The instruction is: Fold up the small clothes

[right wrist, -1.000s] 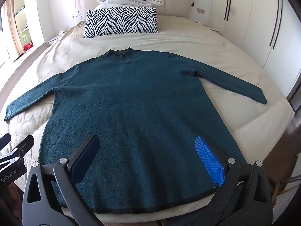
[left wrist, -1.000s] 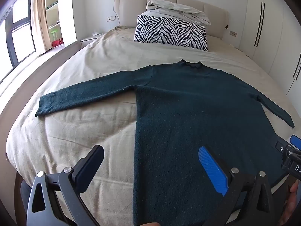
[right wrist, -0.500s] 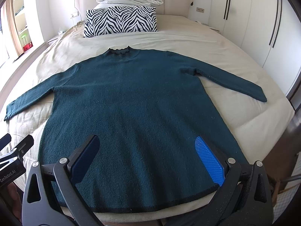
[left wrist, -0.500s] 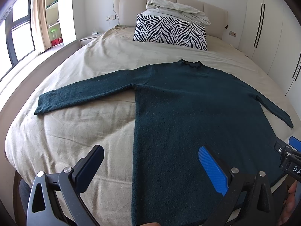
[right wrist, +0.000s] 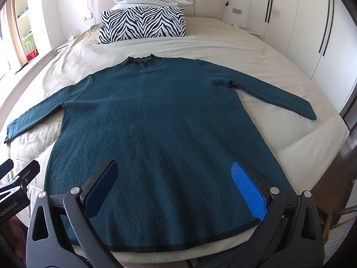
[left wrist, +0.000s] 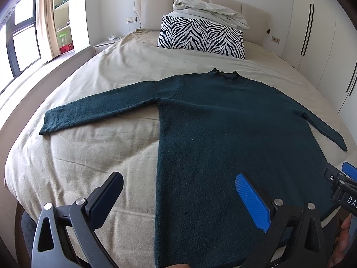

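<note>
**Both grippers hovering wide open at the hem**

Teal sweater (right wrist: 151, 134) is lying flat on the bed (right wrist: 223, 44), sleeves spread toward both side edges, collar pointing at the zebra pillow (right wrist: 142, 23), hem at the foot edge. Left gripper (left wrist: 178, 198) is sitting wide open over the hem's left side, holding nothing. Right gripper (right wrist: 174, 187) is gaping equally wide above the hem, empty.

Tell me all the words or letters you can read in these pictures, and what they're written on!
"GenRobot.AI": white label on the left gripper, seen at the left edge of the right wrist view.
"DA": cut off by the picture edge, white letters on the right gripper, seen at the right edge of the left wrist view.
Sweater, zebra pillow, bed: no writing visible.
Shelf items by the window: too small to read.
</note>
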Demonstrator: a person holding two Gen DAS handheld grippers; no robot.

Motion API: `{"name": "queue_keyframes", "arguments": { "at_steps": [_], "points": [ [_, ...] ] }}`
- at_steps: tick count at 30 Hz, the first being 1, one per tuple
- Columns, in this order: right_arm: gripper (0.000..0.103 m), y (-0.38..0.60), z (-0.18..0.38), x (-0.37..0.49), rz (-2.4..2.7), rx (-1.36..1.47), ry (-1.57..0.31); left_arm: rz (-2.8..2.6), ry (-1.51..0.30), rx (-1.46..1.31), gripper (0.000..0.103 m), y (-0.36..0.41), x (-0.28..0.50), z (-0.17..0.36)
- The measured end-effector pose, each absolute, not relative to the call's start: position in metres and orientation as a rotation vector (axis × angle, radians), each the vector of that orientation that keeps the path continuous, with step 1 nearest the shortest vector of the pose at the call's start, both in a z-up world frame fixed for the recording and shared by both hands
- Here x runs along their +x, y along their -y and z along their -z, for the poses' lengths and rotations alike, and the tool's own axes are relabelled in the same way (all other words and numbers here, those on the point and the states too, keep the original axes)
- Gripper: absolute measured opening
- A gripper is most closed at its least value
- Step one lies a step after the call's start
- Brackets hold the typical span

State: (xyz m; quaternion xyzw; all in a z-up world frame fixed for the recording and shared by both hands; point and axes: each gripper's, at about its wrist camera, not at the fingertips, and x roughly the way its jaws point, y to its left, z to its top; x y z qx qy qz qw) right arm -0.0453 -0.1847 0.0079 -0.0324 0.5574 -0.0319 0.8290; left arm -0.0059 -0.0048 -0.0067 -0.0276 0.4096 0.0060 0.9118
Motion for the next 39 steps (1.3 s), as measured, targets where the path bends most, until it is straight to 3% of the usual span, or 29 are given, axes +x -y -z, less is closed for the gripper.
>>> {"name": "queue_keyframes", "arguments": {
  "at_steps": [39],
  "points": [
    [0.103, 0.1857, -0.0001, -0.0465, 0.071, -0.066, -1.192, -0.003, -0.870, -0.060, 0.103, 0.0068, -0.0029, 0.0143]
  ]
}}
